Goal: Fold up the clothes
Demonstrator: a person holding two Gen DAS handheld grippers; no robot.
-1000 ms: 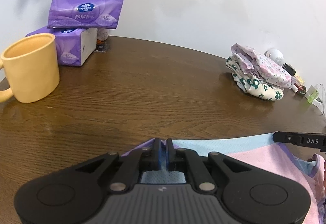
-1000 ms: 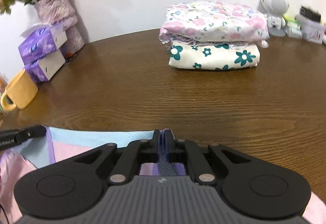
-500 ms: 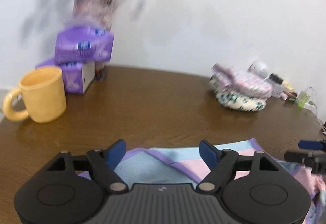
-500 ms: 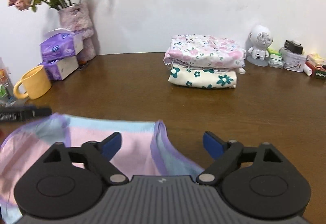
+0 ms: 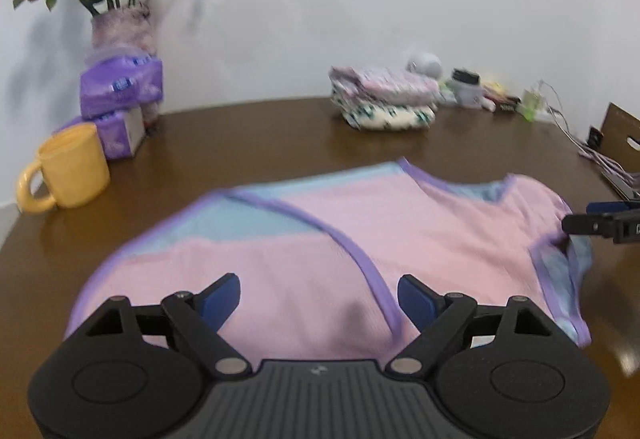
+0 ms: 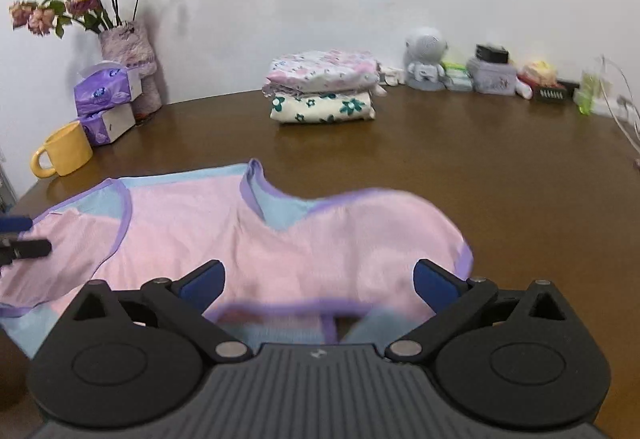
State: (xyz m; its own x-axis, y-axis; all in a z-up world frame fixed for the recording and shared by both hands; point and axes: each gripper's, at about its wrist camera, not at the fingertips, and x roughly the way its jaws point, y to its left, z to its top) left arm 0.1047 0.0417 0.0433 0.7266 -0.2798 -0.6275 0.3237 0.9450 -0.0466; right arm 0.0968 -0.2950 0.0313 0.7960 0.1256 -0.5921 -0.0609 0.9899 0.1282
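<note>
On the brown table (image 6: 460, 159) we see a pink shirt (image 5: 340, 259) lying loose; our left gripper (image 5: 319, 295) and right gripper (image 6: 318, 281) gape wide above it, holding nothing.

Pink garment (image 5: 320, 263): near hem hidden behind the left gripper (image 5: 319, 297) body; in the right wrist view its near edge (image 6: 280, 313) smears into blur and slips under the right gripper (image 6: 319, 281) housing.

Right gripper, seen from the left wrist view (image 5: 600, 223): only fingertips show, the rest cut off by the frame edge.

Left gripper, seen from the right wrist view (image 6: 20, 239): likewise cropped at the frame edge.

Folded floral stack (image 5: 384, 101): prints blurred in the left wrist view.

Small clutter along the wall (image 6: 520, 77): labels too small to read.

Brown board (image 5: 620, 131): cut off at the frame edge.

Tissue packs (image 5: 120, 87): lettering blurred.
</note>
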